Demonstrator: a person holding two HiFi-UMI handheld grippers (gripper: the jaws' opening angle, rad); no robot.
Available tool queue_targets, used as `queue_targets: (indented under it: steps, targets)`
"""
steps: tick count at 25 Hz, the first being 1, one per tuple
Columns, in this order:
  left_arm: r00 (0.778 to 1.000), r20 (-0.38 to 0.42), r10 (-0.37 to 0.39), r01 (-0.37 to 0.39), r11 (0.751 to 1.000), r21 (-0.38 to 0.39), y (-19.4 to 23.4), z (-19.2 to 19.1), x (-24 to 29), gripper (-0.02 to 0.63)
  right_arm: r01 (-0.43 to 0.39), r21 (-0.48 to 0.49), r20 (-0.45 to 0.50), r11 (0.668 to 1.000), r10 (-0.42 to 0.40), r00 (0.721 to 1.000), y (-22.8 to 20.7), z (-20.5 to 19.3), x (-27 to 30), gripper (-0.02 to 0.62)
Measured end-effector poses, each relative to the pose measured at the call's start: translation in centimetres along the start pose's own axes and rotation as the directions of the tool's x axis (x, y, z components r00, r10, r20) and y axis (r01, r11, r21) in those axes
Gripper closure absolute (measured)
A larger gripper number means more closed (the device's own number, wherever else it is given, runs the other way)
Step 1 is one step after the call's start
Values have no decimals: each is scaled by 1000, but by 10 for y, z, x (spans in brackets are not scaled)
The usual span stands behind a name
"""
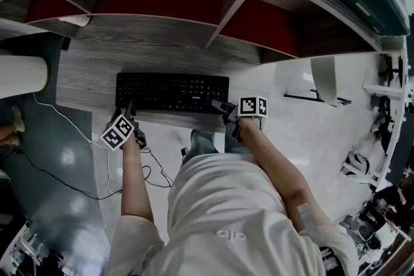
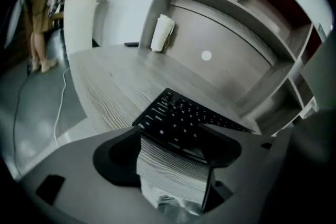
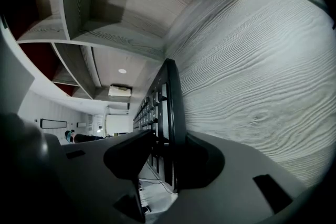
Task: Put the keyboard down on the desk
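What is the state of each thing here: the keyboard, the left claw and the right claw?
keyboard: lying flat on the desk, at its near edge.
left claw: open, astride the desk edge and one corner of the keyboard.
right claw: closed on the other end of the keyboard.

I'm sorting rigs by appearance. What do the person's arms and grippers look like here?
The left gripper and right gripper look alike: dark, rounded jaws on a smooth grey body, and each bears a white cube with black square markers. The person wears a white shirt with short sleeves, so the forearms are bare.
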State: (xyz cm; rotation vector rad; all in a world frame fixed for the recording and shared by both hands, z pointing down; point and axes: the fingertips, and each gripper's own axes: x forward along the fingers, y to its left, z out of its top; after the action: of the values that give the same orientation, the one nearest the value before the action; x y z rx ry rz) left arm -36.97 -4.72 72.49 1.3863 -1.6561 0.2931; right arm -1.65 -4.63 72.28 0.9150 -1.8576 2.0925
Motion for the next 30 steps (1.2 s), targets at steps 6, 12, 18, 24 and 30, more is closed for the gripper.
queue_targets:
  steps: [6,12,18,24,30]
  targets:
    - [998,-6,66,-64,982,180,21,26,17,270,12,-17,7,1000,-12,1000,-2,1,1,408]
    - [992,-89,92,-74,979,191,26,18,34,270,52,-86,29,995,-50,998,-5,8,1,391]
    - [990,-116,86,-64,981,184,23,14,39,270,147,-151,51,978,-141,989,-15,19,1,362]
    - [991,-120,65,-51,991,120,25,11,42,270,275,-218,78,936,-265,961,-31,24,3,322]
    - [992,-107,60,-50,994,94,26,13,43,272,337,-227,89,913,-326,941,-32,26,5,316]
